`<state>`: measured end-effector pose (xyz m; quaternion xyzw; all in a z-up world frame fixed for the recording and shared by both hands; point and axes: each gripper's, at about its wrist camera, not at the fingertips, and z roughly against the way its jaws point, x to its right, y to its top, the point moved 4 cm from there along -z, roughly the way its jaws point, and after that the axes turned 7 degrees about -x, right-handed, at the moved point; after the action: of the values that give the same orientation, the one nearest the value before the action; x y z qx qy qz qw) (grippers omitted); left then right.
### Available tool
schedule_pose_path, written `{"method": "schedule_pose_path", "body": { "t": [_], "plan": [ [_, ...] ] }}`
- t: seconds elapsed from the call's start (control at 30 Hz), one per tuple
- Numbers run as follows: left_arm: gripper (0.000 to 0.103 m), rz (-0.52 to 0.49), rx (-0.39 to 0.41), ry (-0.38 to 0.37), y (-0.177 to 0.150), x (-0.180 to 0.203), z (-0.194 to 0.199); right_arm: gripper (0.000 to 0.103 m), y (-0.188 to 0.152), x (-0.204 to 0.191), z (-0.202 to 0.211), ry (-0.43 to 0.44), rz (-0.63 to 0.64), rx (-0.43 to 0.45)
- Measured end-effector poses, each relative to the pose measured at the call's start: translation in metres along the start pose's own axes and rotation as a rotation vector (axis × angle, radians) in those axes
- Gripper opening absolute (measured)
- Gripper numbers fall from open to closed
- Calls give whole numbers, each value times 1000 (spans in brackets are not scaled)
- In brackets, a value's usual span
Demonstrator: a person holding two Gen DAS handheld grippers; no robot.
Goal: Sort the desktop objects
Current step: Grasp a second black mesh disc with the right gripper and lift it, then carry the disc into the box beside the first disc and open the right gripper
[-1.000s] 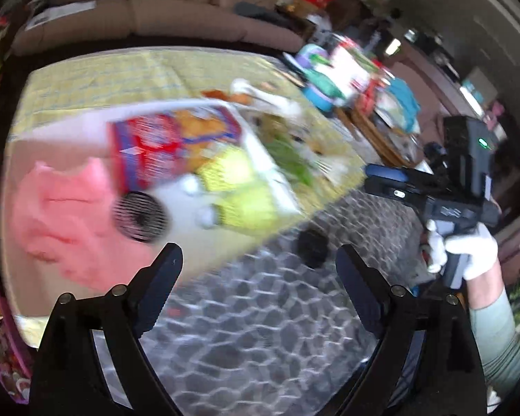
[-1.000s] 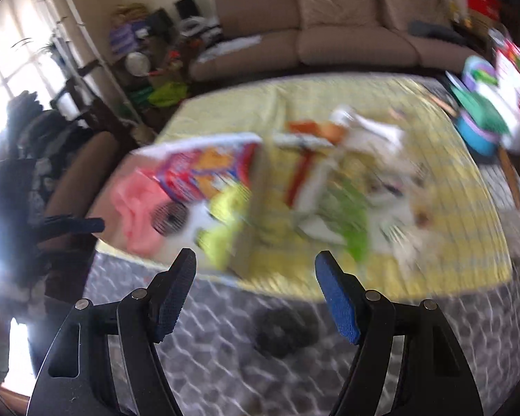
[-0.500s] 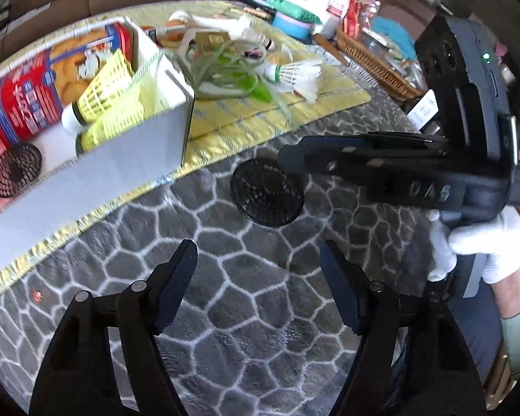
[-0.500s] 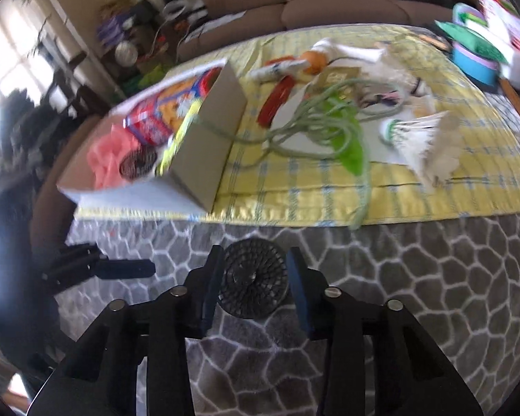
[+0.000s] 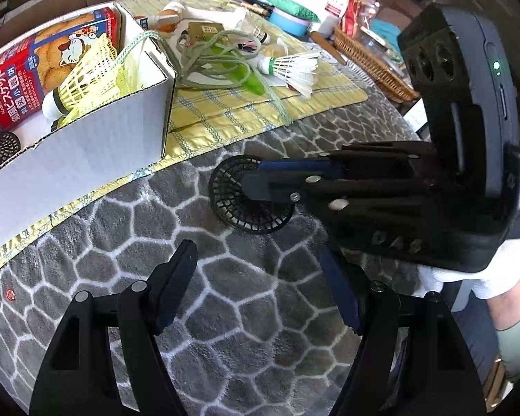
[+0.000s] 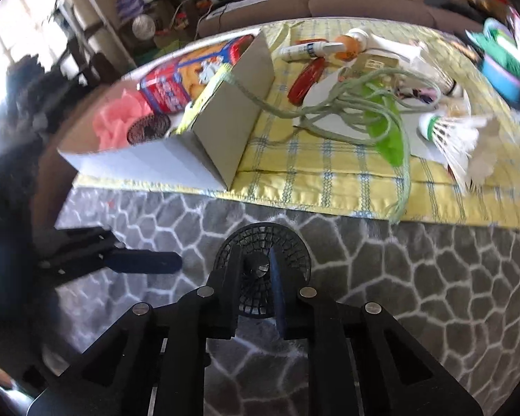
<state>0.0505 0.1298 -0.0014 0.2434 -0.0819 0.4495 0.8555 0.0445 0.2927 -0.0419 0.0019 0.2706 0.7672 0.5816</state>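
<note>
Right claw closing on the black mesh disc, with the sorting box up and to its left.

The white cardboard box [image 6: 163,164] sits beyond the right gripper [image 6: 256,279] on the yellow checked cloth [image 6: 329,173], already holding a biscuit packet [image 6: 187,79], a yellow shuttlecock [image 5: 86,79] and a similar mesh disc [image 6: 148,127]. The black mesh disc [image 6: 287,242] lies flat on the grey patterned mat [image 6: 433,294], straight ahead of the right gripper and between its fingers, whose jaws are closing about the disc's raised centre hub; being round, it offers no long axis to line up with. That hand is by far the nearer, pitched steeply down over the disc. The left gripper [image 5: 256,287] hovers just beside it, jaws spread with nothing between them, angled down at bare mat.
</note>
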Motion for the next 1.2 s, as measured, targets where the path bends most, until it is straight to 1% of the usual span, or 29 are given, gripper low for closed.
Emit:
{"method": "schedule_pose_path", "body": {
  "t": [0.07, 0.13, 0.2, 0.3, 0.33, 0.4, 0.43, 0.5, 0.67, 0.77, 0.87, 0.97, 1.1, 1.2],
  "plan": [
    [70, 4, 6, -4, 3, 0, -1, 15, 1, 3, 9, 55, -41, 29],
    [70, 20, 18, -30, 4, -2, 2, 15, 4, 6, 21, 110, -81, 68],
    [70, 47, 45, -86, 6, -5, 8, 15, 6, 1, 34, 133, -79, 102],
    [69, 100, 105, -198, 9, -10, 27, 15, 12, -17, 52, 159, -55, 145],
    [67, 115, 131, -235, 10, -13, 37, 15, 14, -22, 58, 171, -52, 158],
    [53, 137, 179, -307, 11, -18, 57, 15, 20, -37, 67, 198, -36, 176],
    [50, 148, 204, -337, 11, -21, 69, 15, 24, -46, 72, 205, -21, 183],
    [42, 162, 240, -359, 12, -27, 88, 15, 35, -63, 78, 215, 13, 195],
    [27, 201, 302, -352, 15, -53, 128, 15, 70, -112, 82, 216, 105, 210],
    [22, 233, 327, -318, 15, -80, 147, 15, 93, -136, 74, 210, 150, 212],
    [22, 260, 353, -285, 17, -109, 162, 14, 112, -154, 60, 223, 160, 214],
    [19, 276, 359, -243, 18, -139, 172, 14, 134, -169, 35, 236, 144, 208],
    [19, 295, 334, -218, 26, -173, 162, 14, 148, -172, 0, 233, 106, 181],
    [19, 298, 306, -156, 31, -195, 150, 14, 151, -163, -20, 195, 83, 150]
  ]
}}
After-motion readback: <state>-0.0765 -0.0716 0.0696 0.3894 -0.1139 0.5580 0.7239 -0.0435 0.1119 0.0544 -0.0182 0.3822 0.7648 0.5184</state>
